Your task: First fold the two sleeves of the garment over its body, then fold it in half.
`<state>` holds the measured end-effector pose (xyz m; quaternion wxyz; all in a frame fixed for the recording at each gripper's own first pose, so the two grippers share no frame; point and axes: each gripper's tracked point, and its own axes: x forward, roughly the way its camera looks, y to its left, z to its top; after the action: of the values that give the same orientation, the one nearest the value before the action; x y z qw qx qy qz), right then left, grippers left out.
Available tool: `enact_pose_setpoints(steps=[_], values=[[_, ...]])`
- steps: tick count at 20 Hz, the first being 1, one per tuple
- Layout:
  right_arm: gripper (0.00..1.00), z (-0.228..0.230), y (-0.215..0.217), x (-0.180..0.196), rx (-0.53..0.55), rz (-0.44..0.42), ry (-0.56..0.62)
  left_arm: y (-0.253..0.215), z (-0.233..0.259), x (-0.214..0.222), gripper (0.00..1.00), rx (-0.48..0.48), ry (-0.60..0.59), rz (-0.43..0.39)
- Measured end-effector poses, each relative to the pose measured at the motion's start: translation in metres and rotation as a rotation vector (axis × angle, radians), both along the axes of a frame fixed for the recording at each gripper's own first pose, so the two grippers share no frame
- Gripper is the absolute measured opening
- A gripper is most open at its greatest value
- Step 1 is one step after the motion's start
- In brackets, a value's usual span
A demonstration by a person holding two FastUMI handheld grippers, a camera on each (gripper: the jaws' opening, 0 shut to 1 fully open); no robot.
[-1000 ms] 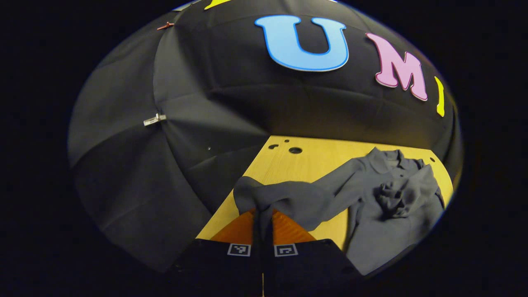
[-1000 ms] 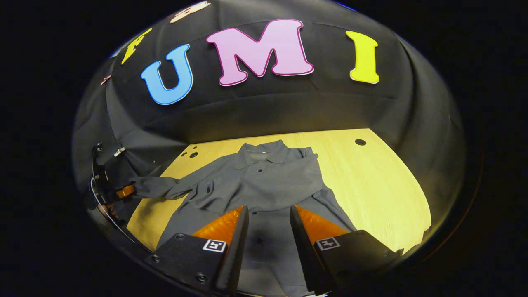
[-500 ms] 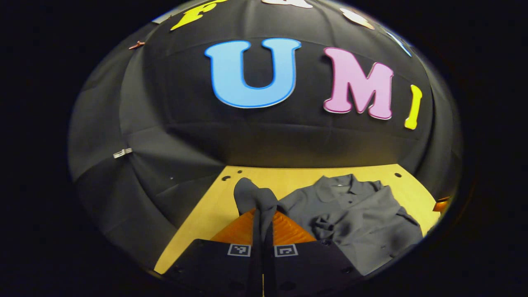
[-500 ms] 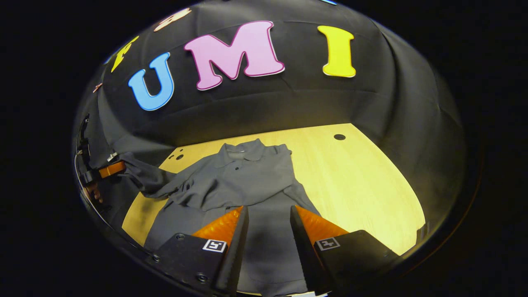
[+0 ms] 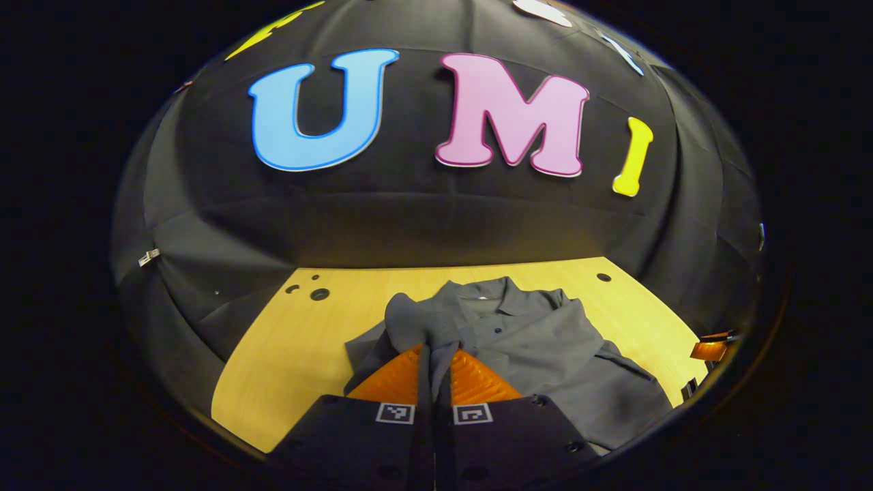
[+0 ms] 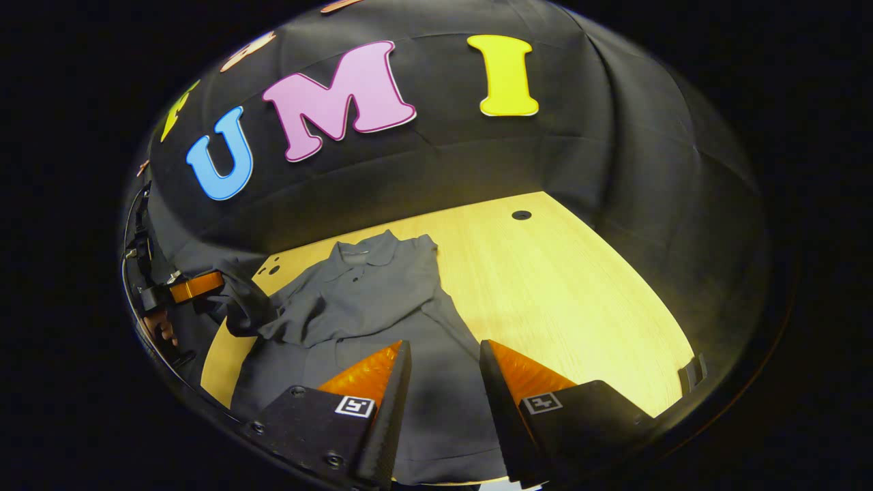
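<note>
A grey collared shirt (image 5: 539, 348) lies on the yellow wooden table (image 5: 286, 361), collar toward the back wall. My left gripper (image 5: 434, 351) is shut on the end of one sleeve (image 5: 409, 320), holding it lifted above the shirt's body. In the right gripper view the shirt (image 6: 368, 307) spreads across the left of the table, and the left gripper (image 6: 198, 286) shows at the far left with the raised sleeve (image 6: 245, 310) hanging from it. My right gripper (image 6: 445, 351) is open, hovering over the shirt's lower part with nothing between its fingers. The other sleeve lies folded on the body.
The table (image 6: 580, 307) has bare wood to the right of the shirt, with a round hole (image 6: 521, 215) near the back. More holes (image 5: 318, 294) sit at the back left corner. Black cloth walls close in behind and at both sides.
The left gripper has carried the sleeve from the table's left edge inward over the shirt body. The right gripper has drifted right, staying open.
</note>
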<state>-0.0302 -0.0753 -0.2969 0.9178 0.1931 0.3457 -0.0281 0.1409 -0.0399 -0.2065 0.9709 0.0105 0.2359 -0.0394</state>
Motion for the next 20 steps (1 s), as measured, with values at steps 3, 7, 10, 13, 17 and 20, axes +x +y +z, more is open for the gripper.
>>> enact_pose_setpoints(steps=[3,7,10,13,17,20], values=[[0.63,-0.009,-0.014,-0.005,0.013,-0.008,0.016,-0.029,-0.016,0.01,0.06,0.006,0.021,-0.024],[0.64,-0.021,-0.032,-0.009,0.021,-0.01,0.034,-0.066,-0.04,0.019,0.06,0.028,0.051,-0.046],[0.64,-0.03,-0.044,-0.012,0.023,-0.003,0.048,-0.088,-0.058,0.025,0.06,0.054,0.071,-0.053],[0.64,-0.039,-0.056,-0.013,0.024,-0.002,0.064,-0.105,-0.078,0.029,0.07,0.089,0.092,-0.059],[0.64,-0.044,-0.07,-0.013,0.022,-0.007,0.072,-0.129,-0.104,0.032,0.08,0.086,0.135,-0.086],[0.64,-0.047,-0.078,-0.011,0.02,-0.01,0.074,-0.146,-0.121,0.033,0.15,0.089,0.167,-0.116]])
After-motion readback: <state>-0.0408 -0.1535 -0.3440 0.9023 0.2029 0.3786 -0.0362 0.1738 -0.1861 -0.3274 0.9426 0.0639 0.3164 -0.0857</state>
